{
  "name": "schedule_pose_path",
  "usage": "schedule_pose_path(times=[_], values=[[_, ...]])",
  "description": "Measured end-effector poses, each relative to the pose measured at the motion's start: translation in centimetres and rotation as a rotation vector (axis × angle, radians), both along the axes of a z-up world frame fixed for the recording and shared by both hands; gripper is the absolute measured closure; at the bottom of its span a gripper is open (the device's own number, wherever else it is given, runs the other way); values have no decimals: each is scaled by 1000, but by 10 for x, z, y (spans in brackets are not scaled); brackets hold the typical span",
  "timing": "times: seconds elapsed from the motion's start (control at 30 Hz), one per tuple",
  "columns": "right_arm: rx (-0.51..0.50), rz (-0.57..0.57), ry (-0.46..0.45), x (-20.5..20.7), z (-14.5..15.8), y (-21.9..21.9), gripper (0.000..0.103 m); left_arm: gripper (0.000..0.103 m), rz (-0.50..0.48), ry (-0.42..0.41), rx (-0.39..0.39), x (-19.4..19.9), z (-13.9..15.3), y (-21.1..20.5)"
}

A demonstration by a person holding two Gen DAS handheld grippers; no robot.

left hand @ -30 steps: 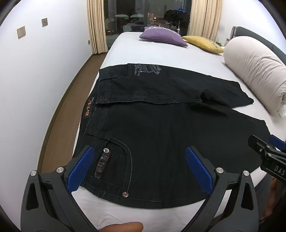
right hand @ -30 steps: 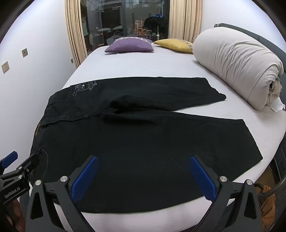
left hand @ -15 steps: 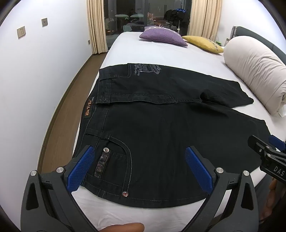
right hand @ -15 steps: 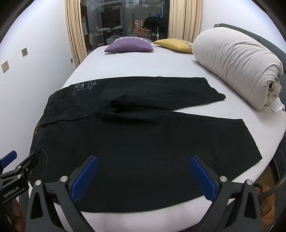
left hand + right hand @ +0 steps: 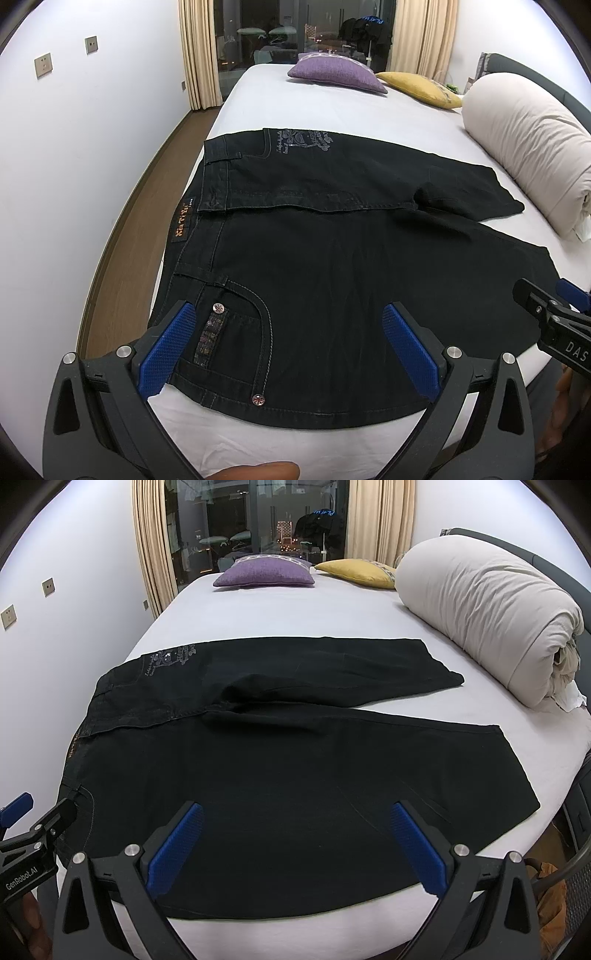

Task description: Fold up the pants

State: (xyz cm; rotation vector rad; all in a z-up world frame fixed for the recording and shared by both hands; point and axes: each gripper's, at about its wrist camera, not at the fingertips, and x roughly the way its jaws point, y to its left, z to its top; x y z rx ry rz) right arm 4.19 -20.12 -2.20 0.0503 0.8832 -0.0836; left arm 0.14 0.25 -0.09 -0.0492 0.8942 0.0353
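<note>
Black pants (image 5: 332,266) lie spread flat on the white bed (image 5: 295,96), waistband at the left, both legs reaching right. They also show in the right wrist view (image 5: 295,768). My left gripper (image 5: 291,328) is open and empty, hovering over the front pocket near the bed's near edge. My right gripper (image 5: 295,830) is open and empty above the near leg. Each gripper shows at the edge of the other's view: the right gripper (image 5: 554,325) and the left gripper (image 5: 33,834).
A rolled beige duvet (image 5: 487,620) lies along the bed's right side. A purple pillow (image 5: 266,574) and a yellow pillow (image 5: 358,572) sit at the far end. A white wall and wooden floor (image 5: 125,236) run along the left.
</note>
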Motion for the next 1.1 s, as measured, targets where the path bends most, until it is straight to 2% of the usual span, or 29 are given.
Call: schedule_pose_path(times=[1.1], values=[[2, -1, 4, 0, -1, -1, 0, 0, -1, 4, -1, -3, -4, -3]])
